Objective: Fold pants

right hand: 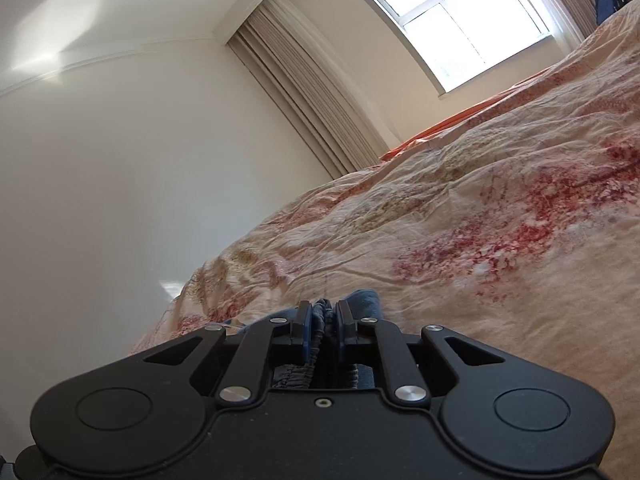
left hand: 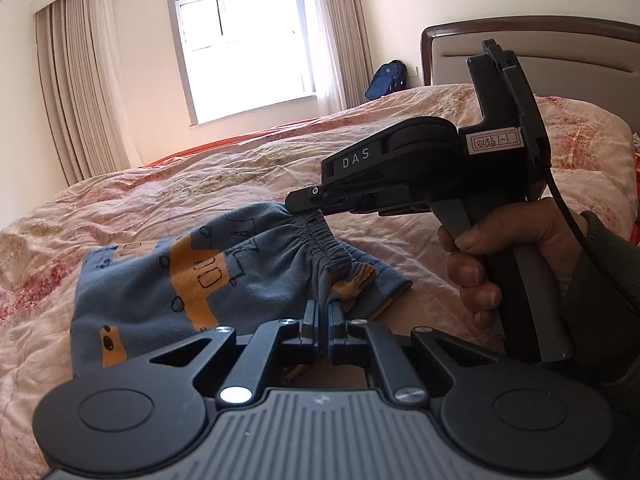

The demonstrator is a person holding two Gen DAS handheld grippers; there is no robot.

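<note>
Daylight from a white-framed window (left hand: 244, 40) falls across a bedroom with cream walls and long beige pleated curtains (left hand: 80, 92) hanging on both sides of the glass. Most of both views is taken up by a bed covered with a rumpled cream quilt printed with red and olive blossoms (left hand: 224, 176), and an orange sheet edge (right hand: 452, 128) shows along its far side. A dark wooden headboard with a pale padded panel (left hand: 452, 64) stands at the right of the left wrist view, and a blue backpack (left hand: 386, 80) leans beyond the bed near the window. On the quilt lie small blue-grey cotton pants with orange patches and black line drawings (left hand: 160, 280), their gathered elastic waistband raised off the cover. The left tongs (left hand: 322, 316) are closed on the near end of that waistband, cloth pinched between the pads. The right tongs (right hand: 324, 322), held by a hand (left hand: 508, 256) in a dark sleeve, are clamped on the far end of the waistband, bunched elastic filling the narrow gap between their blue pads. Waistband fabric stretches between the two tools.
</note>
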